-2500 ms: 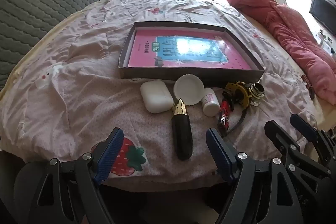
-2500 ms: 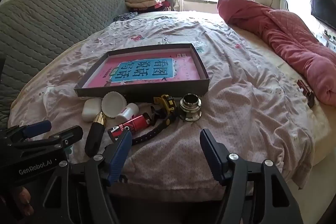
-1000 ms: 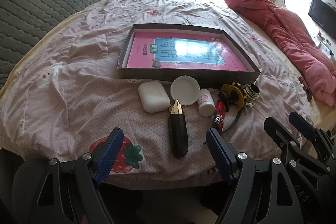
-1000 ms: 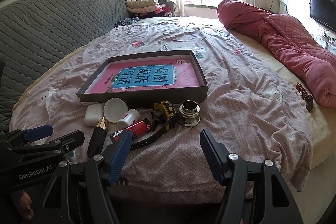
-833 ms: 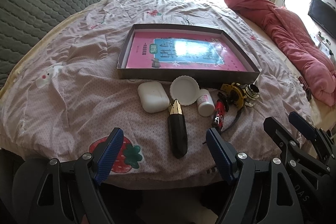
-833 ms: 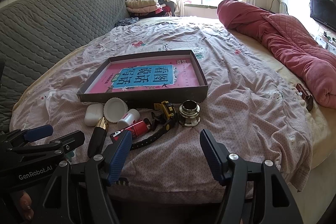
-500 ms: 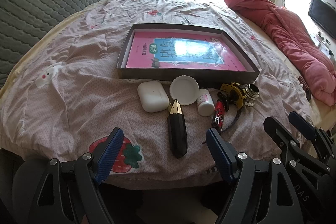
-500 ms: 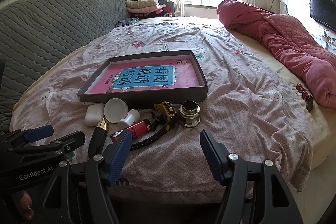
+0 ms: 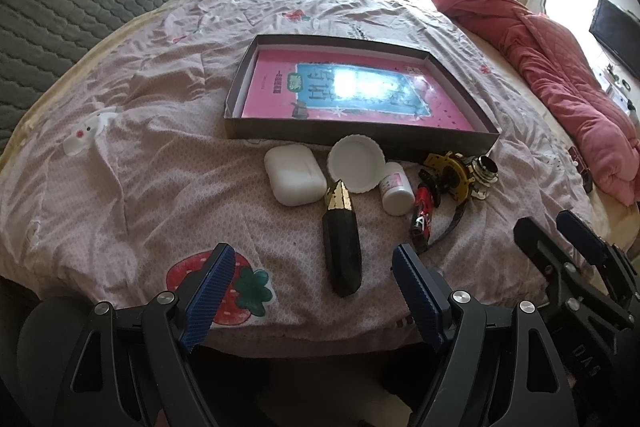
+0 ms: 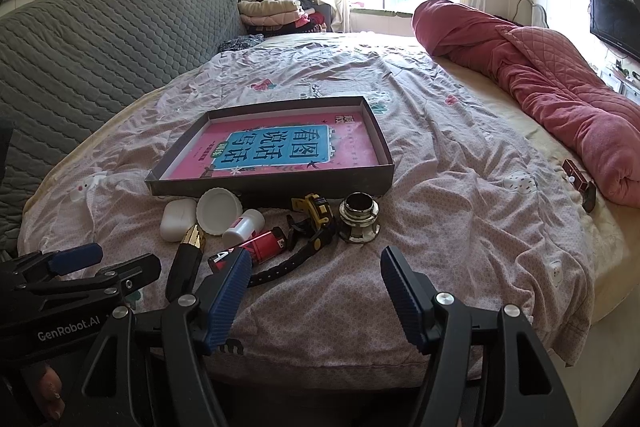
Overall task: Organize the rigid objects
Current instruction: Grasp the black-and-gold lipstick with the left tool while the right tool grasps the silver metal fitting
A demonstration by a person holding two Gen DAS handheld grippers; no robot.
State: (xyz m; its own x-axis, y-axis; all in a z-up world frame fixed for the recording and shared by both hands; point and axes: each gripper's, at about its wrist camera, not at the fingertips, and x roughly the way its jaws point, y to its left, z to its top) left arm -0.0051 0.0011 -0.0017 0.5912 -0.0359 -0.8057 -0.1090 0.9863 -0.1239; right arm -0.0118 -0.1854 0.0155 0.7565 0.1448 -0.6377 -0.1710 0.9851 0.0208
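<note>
A shallow dark box (image 9: pixel 356 139) (image 10: pixel 276 183) holding a pink book lies on the bed. In front of it lie a white earbud case (image 9: pixel 294 174) (image 10: pixel 178 213), a white lid (image 9: pixel 356 169) (image 10: pixel 219 211), a small white bottle (image 9: pixel 396 189) (image 10: pixel 243 223), a black and gold tube (image 9: pixel 343 247) (image 10: pixel 186 263), a red lighter (image 9: pixel 422 217) (image 10: pixel 264 247), a yellow and black watch (image 9: pixel 448 179) (image 10: pixel 316 219) and a metal ring fitting (image 9: pixel 485 171) (image 10: pixel 360 217). My left gripper (image 9: pixel 310 297) is open and empty, short of the tube. My right gripper (image 10: pixel 316 293) is open and empty, near the bed's front edge.
A rolled red quilt (image 10: pixel 540 87) lies along the bed's right side. A grey quilted headboard (image 10: pixel 100 39) stands at the left. A small dark red object (image 10: pixel 576 179) lies by the quilt. The bed's front edge drops off just before both grippers.
Both grippers have drawn back a little from the objects over the last seconds and have been nearly still since. Nothing on the bed has moved.
</note>
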